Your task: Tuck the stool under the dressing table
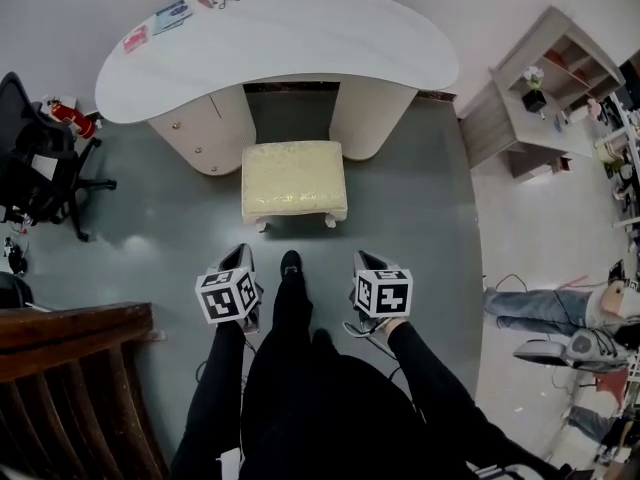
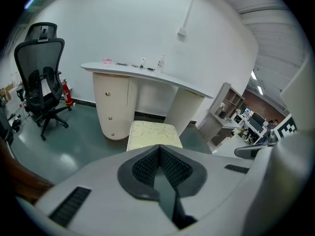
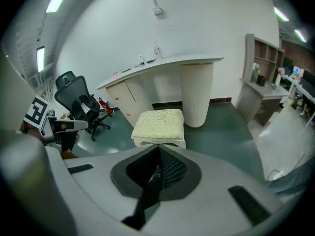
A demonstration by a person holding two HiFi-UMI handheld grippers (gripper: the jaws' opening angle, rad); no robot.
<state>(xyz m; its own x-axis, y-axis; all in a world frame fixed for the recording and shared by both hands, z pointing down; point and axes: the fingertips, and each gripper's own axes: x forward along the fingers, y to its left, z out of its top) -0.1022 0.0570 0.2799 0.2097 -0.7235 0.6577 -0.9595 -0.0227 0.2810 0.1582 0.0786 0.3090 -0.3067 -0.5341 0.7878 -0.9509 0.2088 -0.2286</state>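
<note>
Grey-green floor, white wall behind. Left gripper: jaws closed together, nothing between them. Right gripper: same, pads meeting, empty. Both are held level, side by side and apart from the stool, which stands at 12 o'clock from them. Stool's far edge sits at the mouth of the gap between the pedestals of the dressing table; most of the seat is outside. Office chair at 10 o'clock, shelf unit at 2 o'clock.
</note>
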